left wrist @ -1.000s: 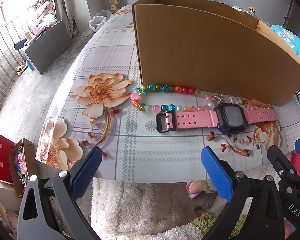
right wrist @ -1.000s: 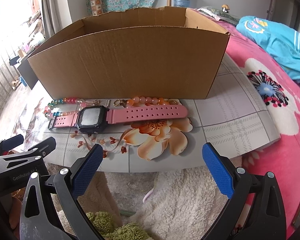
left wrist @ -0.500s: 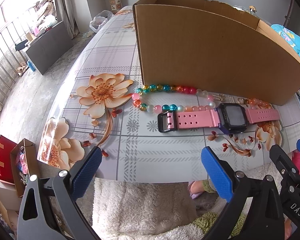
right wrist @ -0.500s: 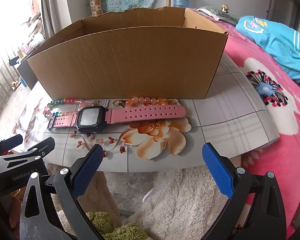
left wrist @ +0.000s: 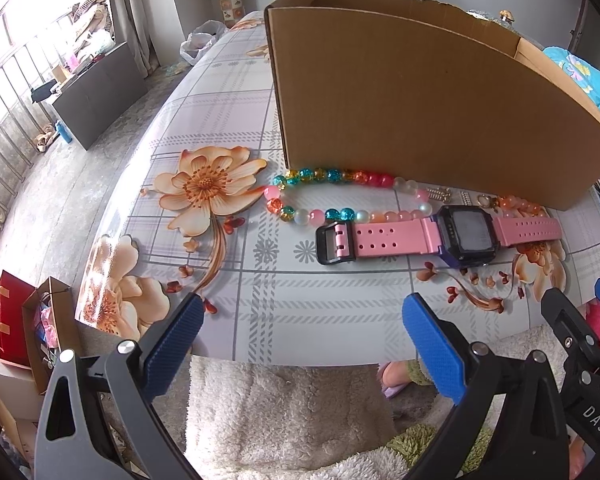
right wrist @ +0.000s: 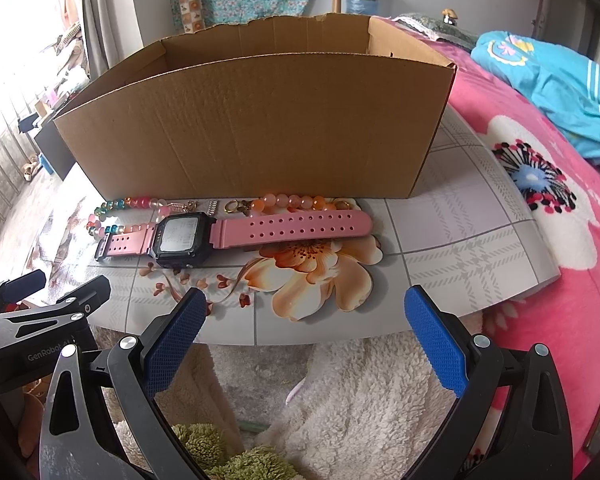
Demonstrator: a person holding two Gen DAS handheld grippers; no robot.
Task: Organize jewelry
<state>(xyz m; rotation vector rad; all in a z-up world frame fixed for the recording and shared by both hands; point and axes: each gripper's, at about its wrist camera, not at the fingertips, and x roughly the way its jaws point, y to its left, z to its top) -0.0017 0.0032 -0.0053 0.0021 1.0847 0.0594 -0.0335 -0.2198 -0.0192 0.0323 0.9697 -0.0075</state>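
Note:
A pink-strapped digital watch point(left wrist: 440, 236) point(right wrist: 236, 232) lies flat on the floral table in front of an open cardboard box point(left wrist: 420, 112) point(right wrist: 260, 132). A multicoloured bead bracelet point(left wrist: 332, 196) point(right wrist: 124, 212) lies between watch and box at the left. An orange bead strand point(right wrist: 288, 203) point(left wrist: 518, 205) and small gold and silver rings and springs point(right wrist: 220, 206) lie by the box. My left gripper point(left wrist: 300, 336) is open and empty, at the table's near edge. My right gripper point(right wrist: 304, 328) is open and empty, also at the near edge.
The table point(left wrist: 300, 300) has a floral plaid cover. A white fluffy rug point(left wrist: 280, 412) lies below its edge. A pink flowered blanket point(right wrist: 560, 248) and blue clothing point(right wrist: 548, 84) lie to the right. Red and brown paper bags point(left wrist: 24, 320) stand on the floor at left.
Both grippers have moved slightly forward toward the table; the watch and beads appear a bit closer. Nothing on the table has moved.

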